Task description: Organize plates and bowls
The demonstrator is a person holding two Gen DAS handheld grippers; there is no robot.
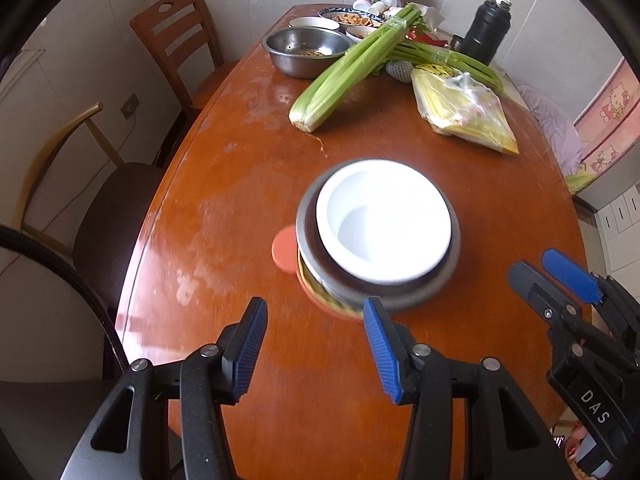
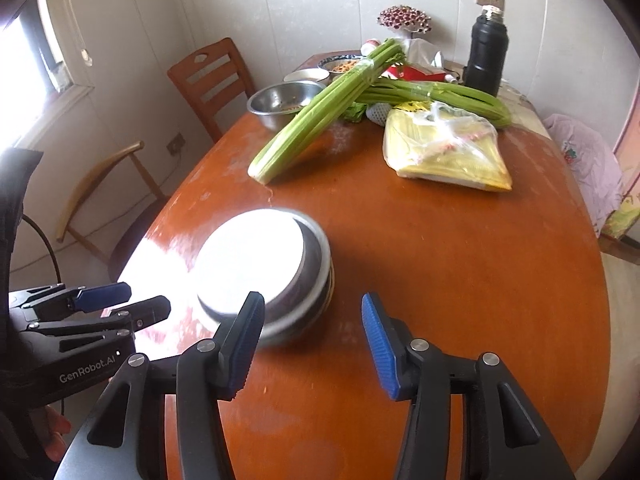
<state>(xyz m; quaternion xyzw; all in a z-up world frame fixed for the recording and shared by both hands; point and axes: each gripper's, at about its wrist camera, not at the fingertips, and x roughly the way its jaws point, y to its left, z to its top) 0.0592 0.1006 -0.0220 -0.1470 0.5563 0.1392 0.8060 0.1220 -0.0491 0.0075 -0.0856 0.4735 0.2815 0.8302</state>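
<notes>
Left hand-held gripper (image 1: 316, 348): its blue pads are apart and nothing is between them. It hangs over the near part of the surface (image 1: 240, 208), just in front of the stack, so it holds nothing.

Right hand-held gripper (image 2: 312, 346): its pads are apart too, and bare. It sits just to the right of the stack and grips nothing.

Stack of dishes: it stands on the near middle of the surface, between the two grippers. The white bowl (image 1: 384, 220) sits inside the metal bowl (image 1: 436, 288), and flatter dishes lie under them. Small goes inside big, so the pile takes less room and does not tip.

Orange lid (image 1: 285, 249): it peeks out at the left of the stack. I cannot tell if it is under the pile or just beside it.

Celery (image 1: 352, 68): two long bunches lie far back, well apart from the stack.

Yellow bag (image 1: 464, 112): it rests far right, next to the celery.

Far metal bowl (image 1: 306, 50): it stands at the far left with food bits in it, near more dishes. I think these still need sorting.

Black flask (image 1: 486, 28): it stands upright at the far right edge.
</notes>
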